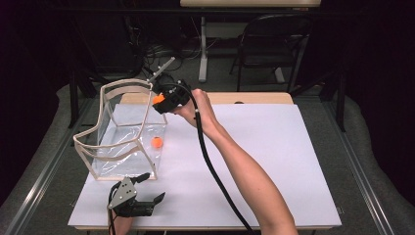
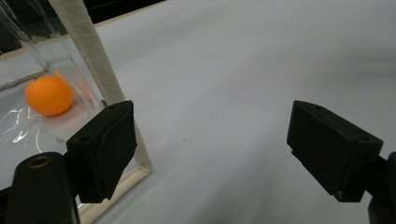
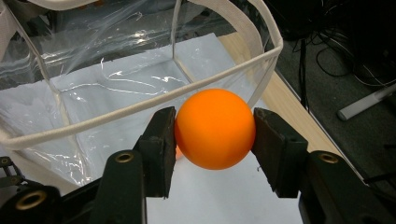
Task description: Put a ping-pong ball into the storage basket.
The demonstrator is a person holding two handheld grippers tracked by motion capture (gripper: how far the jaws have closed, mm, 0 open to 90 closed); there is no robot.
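The right gripper clamps an orange ball between its two black pads, one pad pressed to each side; in the high view this gripper hangs at the upper rim of a clear plastic bag, at its far right corner, with the held ball level with that rim. The bag's white fabric-trimmed rim runs just beyond the ball, between it and the bag's open interior. A second orange ball lies on the bag's floor, seen through the clear wall. The left gripper rests low near the table's front edge, just in front of the bag, its jaws spread wide with nothing between them; in the left gripper view its one pad sits close against the bag's trimmed corner, beyond which the second ball shows. A black cable trails from the right gripper along the forearm. A white sheet covers the wooden table. Behind, the dark room holds a folding chair, a table leg and loose floor cables. The held ball is smooth, matt and uniformly orange.
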